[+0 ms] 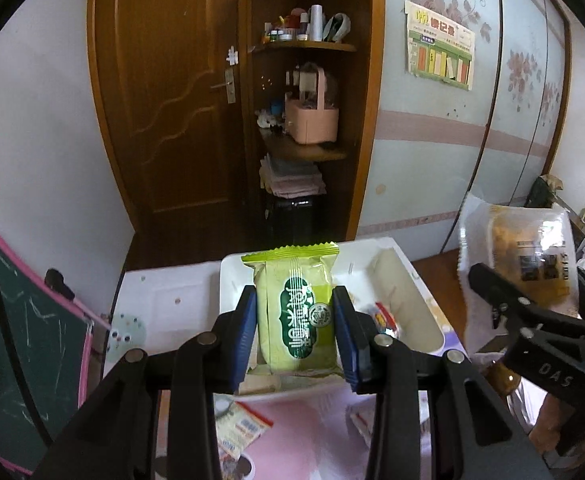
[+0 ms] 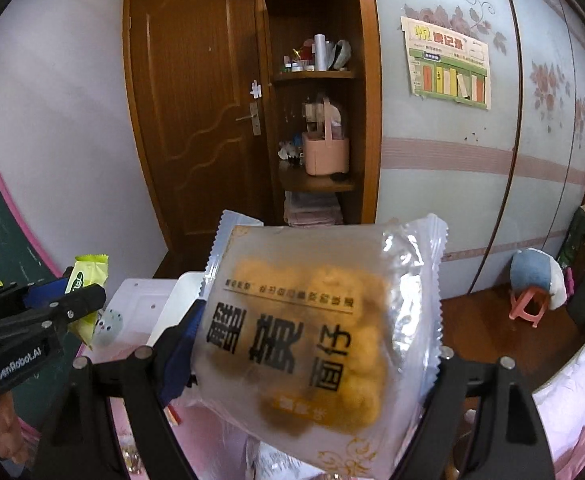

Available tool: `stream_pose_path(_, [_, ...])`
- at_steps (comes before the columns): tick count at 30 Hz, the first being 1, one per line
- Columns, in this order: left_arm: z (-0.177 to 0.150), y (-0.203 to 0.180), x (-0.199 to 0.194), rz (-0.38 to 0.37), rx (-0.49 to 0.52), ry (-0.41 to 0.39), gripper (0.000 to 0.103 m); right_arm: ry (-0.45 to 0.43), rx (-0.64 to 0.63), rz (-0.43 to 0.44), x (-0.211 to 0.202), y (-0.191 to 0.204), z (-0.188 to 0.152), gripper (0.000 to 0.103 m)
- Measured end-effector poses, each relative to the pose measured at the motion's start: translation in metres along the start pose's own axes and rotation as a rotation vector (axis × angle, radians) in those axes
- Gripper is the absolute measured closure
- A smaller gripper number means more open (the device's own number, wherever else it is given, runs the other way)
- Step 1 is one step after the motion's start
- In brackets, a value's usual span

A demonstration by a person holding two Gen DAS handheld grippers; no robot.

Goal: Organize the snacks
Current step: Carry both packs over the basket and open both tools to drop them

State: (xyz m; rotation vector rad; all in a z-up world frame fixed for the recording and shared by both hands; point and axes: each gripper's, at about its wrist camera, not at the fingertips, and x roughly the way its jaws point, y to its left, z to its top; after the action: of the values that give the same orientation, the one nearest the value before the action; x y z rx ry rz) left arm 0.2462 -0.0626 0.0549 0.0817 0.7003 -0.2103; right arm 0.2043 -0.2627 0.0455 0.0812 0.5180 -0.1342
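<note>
My left hand-held gripper (image 1: 295, 326) clamps a green packet (image 1: 294, 312) with white lettering, held above the white tray (image 1: 412, 280). My right hand-held gripper (image 2: 308, 344) grips a frosted pouch (image 2: 316, 328) of golden snacks, raised clear.

Green snack packet (image 1: 297, 312): glossy plastic film.
Clear snack packet (image 2: 316, 332): frosted plastic, crimped edges.
Tray (image 1: 420, 280): smooth white plastic.
Door (image 1: 172, 92): varnished wood.
</note>
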Motion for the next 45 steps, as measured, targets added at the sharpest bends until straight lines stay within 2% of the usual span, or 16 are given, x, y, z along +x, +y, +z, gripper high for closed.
stream_pose_path(5, [0.018,-0.005,0.025,-0.012,-0.008,0.001,0.067,0.048,0.028,0.007,0.035,-0.002,0.015,0.019])
stream_pose_path(9, [0.018,-0.003,0.064,-0.018,-0.024,0.057,0.067,0.104,0.037,-0.009,0.067,-0.002,0.014,0.018])
stream_pose_path(15, [0.008,0.004,0.120,0.020,-0.034,0.138,0.067,0.230,0.031,-0.011,0.121,-0.001,-0.007,0.018])
stream_pose_path(16, [0.006,0.005,0.128,0.025,-0.037,0.152,0.064,0.240,0.029,-0.003,0.127,-0.001,-0.009,0.016])
stream_pose_path(18, [0.001,0.007,0.147,0.035,-0.041,0.190,0.040,0.266,0.022,0.009,0.142,-0.001,-0.017,0.015])
stream_pose_path(19, [-0.002,0.009,0.155,0.044,-0.047,0.205,0.021,0.277,0.024,0.009,0.147,-0.001,-0.021,0.015])
stream_pose_path(20, [-0.005,0.012,0.158,0.051,-0.054,0.208,0.017,0.295,0.037,0.013,0.154,-0.003,-0.025,0.015])
stream_pose_path(22, [-0.011,0.017,0.166,0.059,-0.073,0.221,0.017,0.307,0.078,0.035,0.159,-0.008,-0.030,0.015])
stream_pose_path(26, [-0.026,0.025,0.168,0.059,-0.084,0.249,0.017,0.329,0.143,0.092,0.159,-0.014,-0.033,0.014])
stream_pose_path(31, [-0.038,0.025,0.157,0.069,-0.064,0.243,0.017,0.282,0.078,0.042,0.145,-0.012,-0.033,0.013])
stream_pose_path(37, [-0.044,0.021,0.140,0.050,-0.058,0.244,0.017,0.273,0.073,0.022,0.127,-0.023,-0.037,0.012])
stream_pose_path(45, [-0.048,0.007,0.099,0.020,-0.026,0.212,0.017,0.255,0.061,-0.004,0.079,-0.038,-0.048,0.012])
